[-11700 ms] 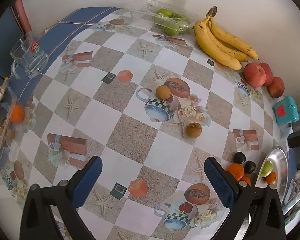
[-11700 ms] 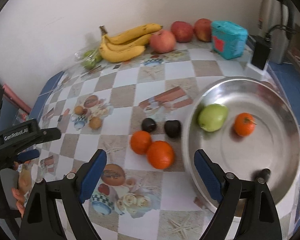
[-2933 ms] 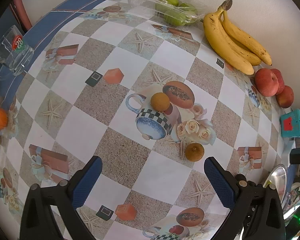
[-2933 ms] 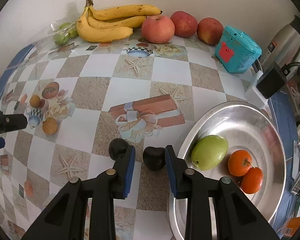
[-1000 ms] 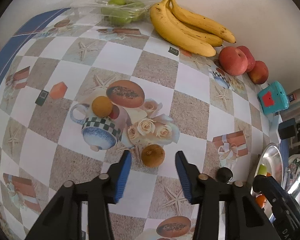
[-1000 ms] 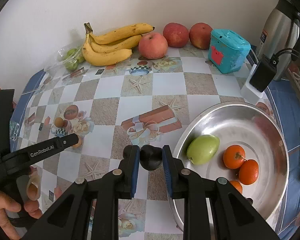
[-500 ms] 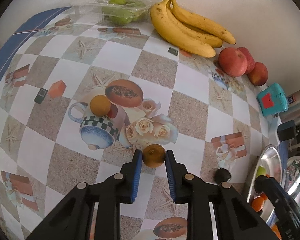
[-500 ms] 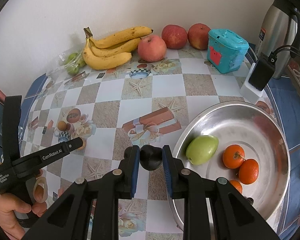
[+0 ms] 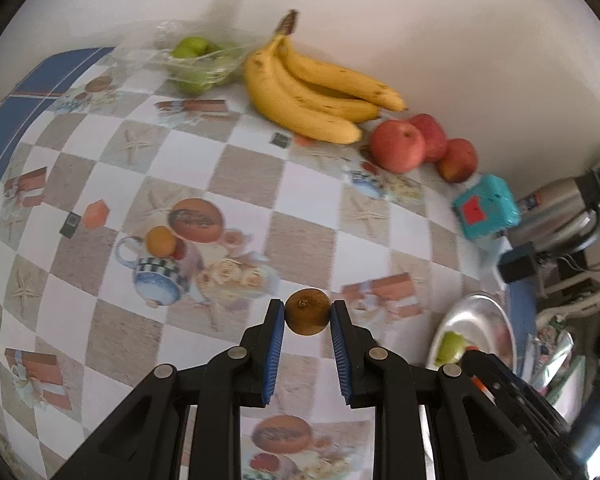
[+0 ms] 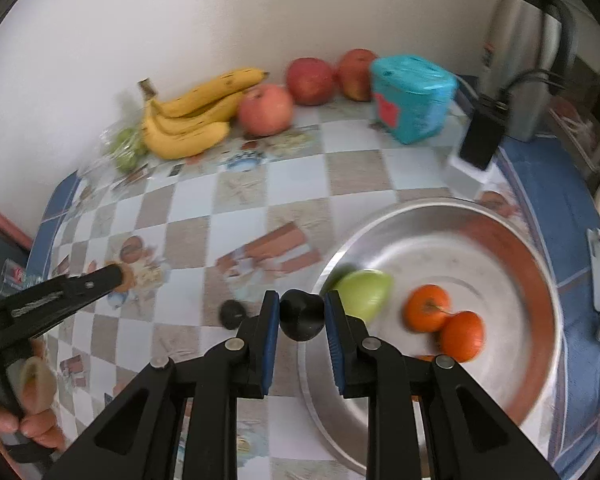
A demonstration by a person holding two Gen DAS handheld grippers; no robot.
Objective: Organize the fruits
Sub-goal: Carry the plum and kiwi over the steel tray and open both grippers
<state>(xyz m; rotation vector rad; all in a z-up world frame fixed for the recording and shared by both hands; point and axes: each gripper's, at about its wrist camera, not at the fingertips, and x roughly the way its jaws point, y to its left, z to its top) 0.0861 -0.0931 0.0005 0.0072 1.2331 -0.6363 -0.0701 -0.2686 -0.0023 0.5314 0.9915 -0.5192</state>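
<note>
At the far left edge a clear bag of green fruit (image 9: pixel 198 65) sits by the wall, then bananas (image 9: pixel 312 92) and apples (image 9: pixel 414 144), leaving the checked tablecloth (image 9: pixel 312 240) mostly bare in the middle. The left gripper (image 9: pixel 307 316) clamps a brown fruit (image 9: pixel 307 311) above it. The right gripper (image 10: pixel 302 314) pinches a dark fruit (image 10: pixel 302 314) at the rim of the steel bowl (image 10: pixel 480 240), which holds a green fruit (image 10: pixel 366 294) and oranges (image 10: pixel 444 318). Only the right view shows a second dark fruit (image 10: pixel 231 313) on the cloth.
</note>
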